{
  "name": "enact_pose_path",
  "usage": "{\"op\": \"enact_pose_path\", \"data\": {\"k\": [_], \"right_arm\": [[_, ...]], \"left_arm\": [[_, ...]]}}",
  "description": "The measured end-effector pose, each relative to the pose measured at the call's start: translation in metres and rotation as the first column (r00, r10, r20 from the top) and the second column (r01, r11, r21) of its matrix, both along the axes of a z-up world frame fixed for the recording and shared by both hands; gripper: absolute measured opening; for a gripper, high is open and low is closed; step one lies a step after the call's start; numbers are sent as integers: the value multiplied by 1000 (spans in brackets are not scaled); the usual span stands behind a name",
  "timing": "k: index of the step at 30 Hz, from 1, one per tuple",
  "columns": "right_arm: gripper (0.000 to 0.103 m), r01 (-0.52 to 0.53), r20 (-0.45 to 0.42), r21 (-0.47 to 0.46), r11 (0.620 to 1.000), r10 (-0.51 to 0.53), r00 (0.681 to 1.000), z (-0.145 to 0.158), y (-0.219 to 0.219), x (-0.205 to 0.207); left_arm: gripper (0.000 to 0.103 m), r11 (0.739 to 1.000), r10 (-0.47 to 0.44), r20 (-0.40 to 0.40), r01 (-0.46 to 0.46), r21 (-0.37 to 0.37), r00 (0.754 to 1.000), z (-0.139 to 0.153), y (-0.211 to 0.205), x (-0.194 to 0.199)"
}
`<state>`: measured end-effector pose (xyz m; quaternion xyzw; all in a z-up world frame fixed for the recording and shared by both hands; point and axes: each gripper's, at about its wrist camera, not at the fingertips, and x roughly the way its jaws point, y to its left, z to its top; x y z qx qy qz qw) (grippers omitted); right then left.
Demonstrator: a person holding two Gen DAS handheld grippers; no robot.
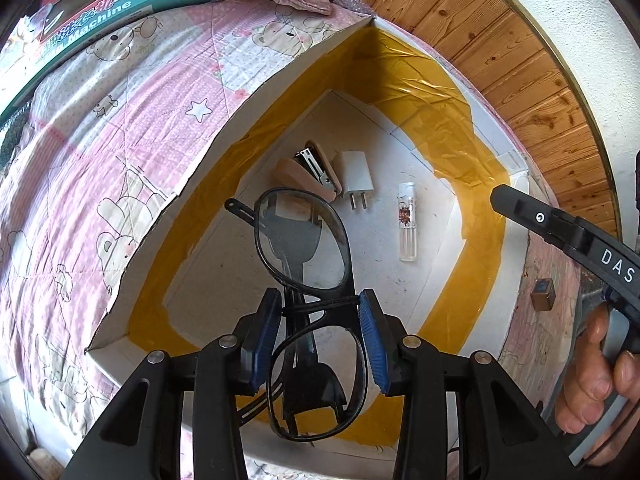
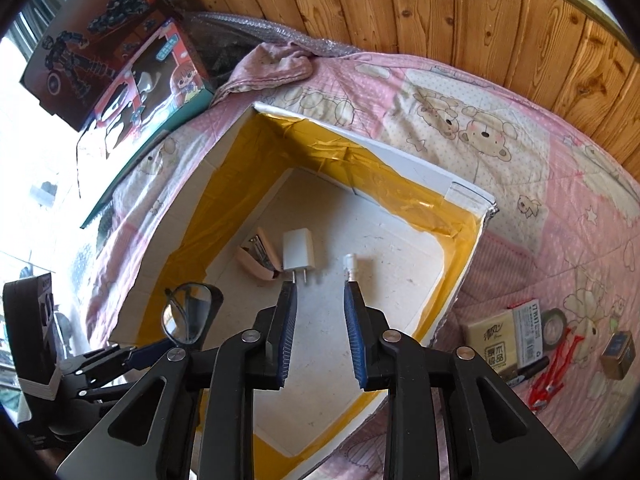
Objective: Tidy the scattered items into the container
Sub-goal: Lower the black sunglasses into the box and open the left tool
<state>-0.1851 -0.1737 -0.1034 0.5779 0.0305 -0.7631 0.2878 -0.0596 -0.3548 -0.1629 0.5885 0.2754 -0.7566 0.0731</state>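
Left wrist view: left tongs (image 1: 320,316) clamp black glasses (image 1: 308,280) above the white box (image 1: 404,48) on the bed (image 1: 80,168). Stapler (image 1: 316,170), charger (image 1: 356,178) and what looks like a lighter (image 1: 408,226) lie inside, far end. Right tongs (image 2: 320,308) hang wide, empty.

Black-framed glasses (image 1: 310,276) between left gripper (image 1: 320,338) fingers (image 1: 262,338), above the taped white box (image 1: 440,128).
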Motion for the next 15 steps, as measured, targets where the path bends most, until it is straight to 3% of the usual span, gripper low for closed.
{"op": "enact_pose_path", "data": {"k": [15], "right_arm": [[27,21,52,-63,998,-18,998,3,27,48]], "left_arm": [[44,999,-27,-50,25,-29,998,23,6,2]]}}
